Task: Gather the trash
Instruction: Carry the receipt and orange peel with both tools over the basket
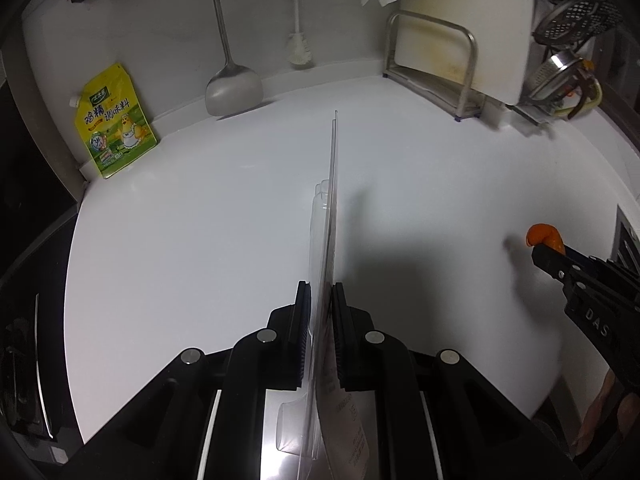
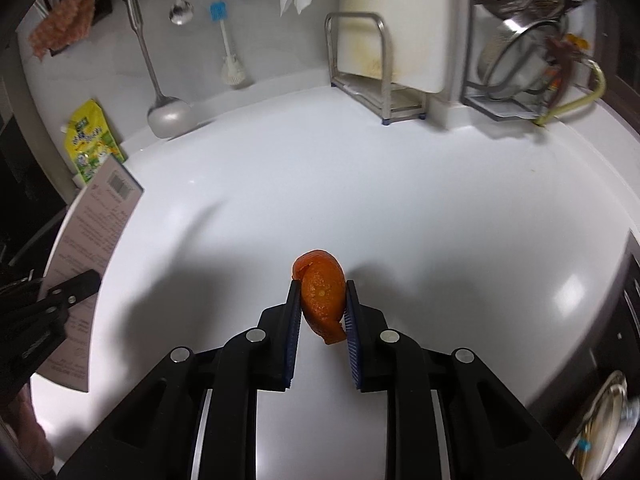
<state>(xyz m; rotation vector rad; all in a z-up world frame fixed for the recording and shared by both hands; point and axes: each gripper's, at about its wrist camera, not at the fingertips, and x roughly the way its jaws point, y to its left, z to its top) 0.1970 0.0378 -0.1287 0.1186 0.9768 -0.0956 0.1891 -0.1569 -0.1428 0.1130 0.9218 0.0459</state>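
Note:
My left gripper (image 1: 321,294) is shut on a flat clear plastic blister pack (image 1: 330,208) with a printed card back, held edge-on above the white counter (image 1: 200,220). In the right wrist view the same pack (image 2: 86,236) shows its printed side at the left, with the left gripper (image 2: 80,286) clamped on it. My right gripper (image 2: 322,294) is shut on a curled piece of orange peel (image 2: 323,294), lifted off the counter. From the left wrist view the peel (image 1: 544,235) and the right gripper (image 1: 549,254) appear at the right edge.
A yellow seasoning pouch (image 1: 114,124) leans on the back wall at the left. A metal spatula (image 1: 232,84) and a bottle brush (image 1: 298,46) hang on the wall. A steel rack with a white cutting board (image 1: 460,32) and a dish rack (image 2: 532,64) stand at the back right.

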